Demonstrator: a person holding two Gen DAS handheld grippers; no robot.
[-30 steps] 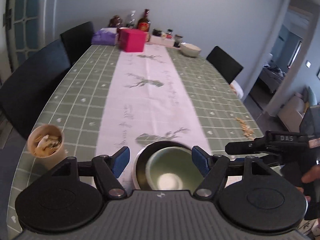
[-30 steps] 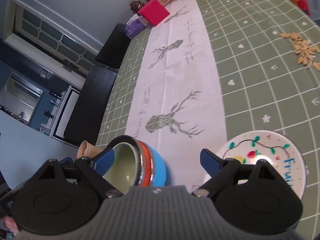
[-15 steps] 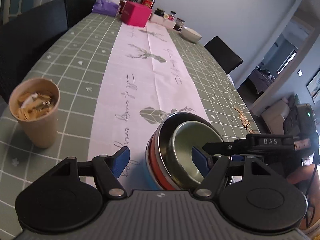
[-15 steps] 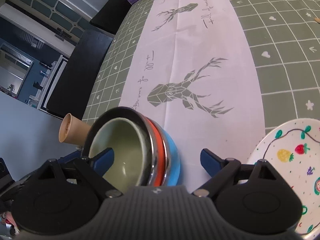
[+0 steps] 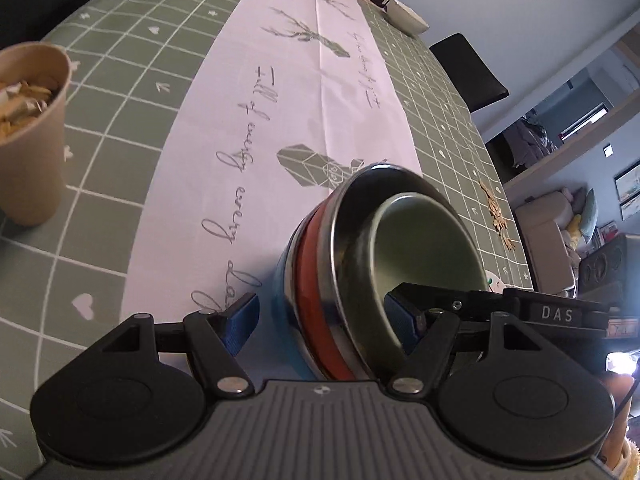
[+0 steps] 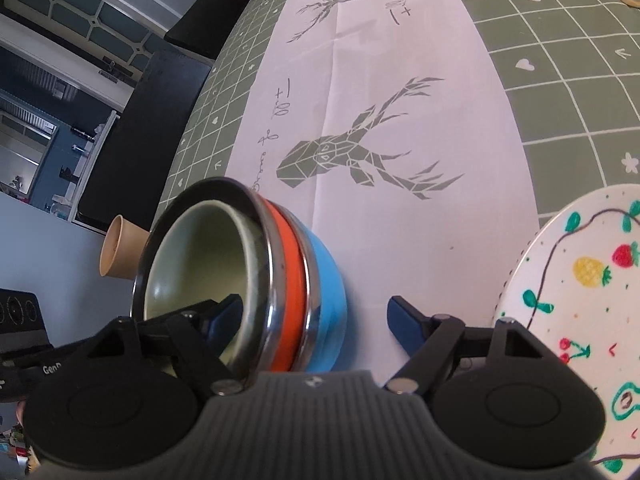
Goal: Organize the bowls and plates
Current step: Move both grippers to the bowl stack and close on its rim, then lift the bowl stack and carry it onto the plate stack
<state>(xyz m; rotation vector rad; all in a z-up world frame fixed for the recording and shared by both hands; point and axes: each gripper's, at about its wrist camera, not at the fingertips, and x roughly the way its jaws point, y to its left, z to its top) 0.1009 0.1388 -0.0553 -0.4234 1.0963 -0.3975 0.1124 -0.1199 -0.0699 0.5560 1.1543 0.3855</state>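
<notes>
Already the bowls look gathered: a green bowl (image 5: 430, 248) sits nested inside a steel-rimmed orange bowl (image 5: 316, 288), which sits in a blue bowl (image 6: 326, 280), and the whole stack rests on the white runner (image 5: 248, 128) near the close edge of the tabletop (image 5: 120, 60). What seems left, judging by the task, is the plate side of things: a fruit-painted plate (image 6: 580, 300) lies alone just to the right of the stack, not yet joined to anything, and a pale bowl (image 5: 406, 16) sits far off at the other end of the tabletop.

Both tools come in low and level with the tabletop, from opposite sides of the stack. The left gripper (image 5: 326, 320) straddles the stack's near wall, one finger outside the blue bowl on the left and the other reaching in over the green bowl's rim. Its jaws stand wide apart and I cannot see either pad pressing on the bowls, so it reads as open around them rather than clamped. The right gripper (image 6: 316, 316) mirrors this: one finger inside the green bowl, the other well clear to the right above the runner, jaws spread wide and holding nothing. Each tool's finger shows in the other's view inside the bowl.

A paper cup (image 5: 28, 128) of scraps stands beside the stack on the left.
</notes>
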